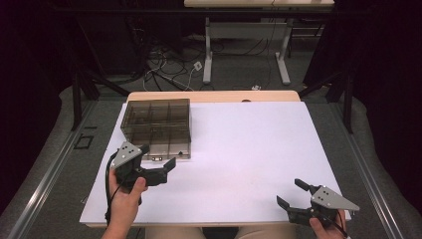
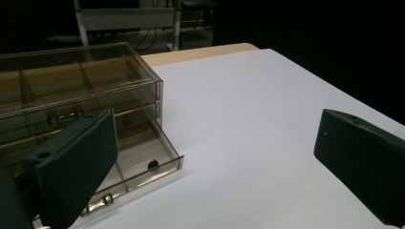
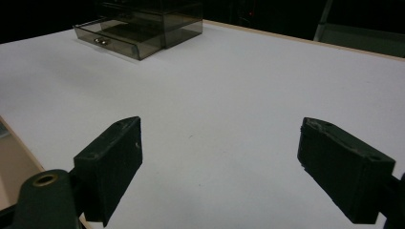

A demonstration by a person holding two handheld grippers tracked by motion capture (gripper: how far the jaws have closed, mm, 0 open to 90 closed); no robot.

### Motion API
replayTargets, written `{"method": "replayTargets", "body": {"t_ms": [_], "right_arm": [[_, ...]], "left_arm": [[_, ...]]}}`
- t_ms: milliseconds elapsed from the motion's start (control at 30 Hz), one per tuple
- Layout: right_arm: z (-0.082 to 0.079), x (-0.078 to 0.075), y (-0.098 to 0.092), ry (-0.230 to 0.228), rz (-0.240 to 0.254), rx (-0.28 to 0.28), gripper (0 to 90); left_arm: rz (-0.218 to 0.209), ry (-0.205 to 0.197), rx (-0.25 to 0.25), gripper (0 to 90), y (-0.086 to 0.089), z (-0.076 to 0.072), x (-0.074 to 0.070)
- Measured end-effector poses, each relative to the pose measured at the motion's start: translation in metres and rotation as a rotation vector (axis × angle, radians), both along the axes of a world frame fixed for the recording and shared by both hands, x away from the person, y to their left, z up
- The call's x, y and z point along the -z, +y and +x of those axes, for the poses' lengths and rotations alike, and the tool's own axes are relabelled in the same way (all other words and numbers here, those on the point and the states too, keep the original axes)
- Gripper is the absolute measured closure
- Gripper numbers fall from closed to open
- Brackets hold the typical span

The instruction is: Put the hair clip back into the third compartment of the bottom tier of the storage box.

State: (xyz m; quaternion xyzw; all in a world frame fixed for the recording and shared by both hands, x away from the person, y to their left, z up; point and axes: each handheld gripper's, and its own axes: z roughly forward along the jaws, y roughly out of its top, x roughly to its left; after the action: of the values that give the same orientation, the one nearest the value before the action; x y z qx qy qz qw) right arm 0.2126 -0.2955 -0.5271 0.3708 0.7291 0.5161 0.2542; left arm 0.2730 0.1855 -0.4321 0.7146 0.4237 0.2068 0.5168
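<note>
We find a smoky clear drawer box point(image 1: 157, 125) standing on the far left part of the white desk point(image 1: 249, 149), its front facing the person. Its bottom drawer point(image 2: 143, 164) is pulled partway out toward the near edge, so the drawer's long axis runs across the box front while its travel runs front to back. A small dark item point(image 2: 153, 164) lies inside the drawer near the front wall; we cannot tell what it is.

The left tool point(image 1: 155, 162) hovers just in front of the drawer, jaws spread wide and holding nothing; we judge it is placed there to work the drawer or its small metal knob point(image 2: 108, 198).

The right tool point(image 1: 292, 193) rests low at the near right corner, well apart from the box, jaws likewise spread and empty, apparently waiting out of the way.
</note>
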Motion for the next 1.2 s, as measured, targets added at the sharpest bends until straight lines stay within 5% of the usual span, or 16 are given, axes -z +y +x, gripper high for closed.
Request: {"method": "replayTargets", "body": {"t_ms": [733,1200], "right_arm": [[-0.001,0.0,0.0,0.002,0.0,0.005,14.7],[0.0,0.0,0.0,0.002,0.001,0.0,14.7]], "left_arm": [[-0.028,-0.002,-0.102,1.2,0.054,-0.04,0.04],[-0.042,0.004,-0.181,1.2,0.084,-0.043,0.065]]}}
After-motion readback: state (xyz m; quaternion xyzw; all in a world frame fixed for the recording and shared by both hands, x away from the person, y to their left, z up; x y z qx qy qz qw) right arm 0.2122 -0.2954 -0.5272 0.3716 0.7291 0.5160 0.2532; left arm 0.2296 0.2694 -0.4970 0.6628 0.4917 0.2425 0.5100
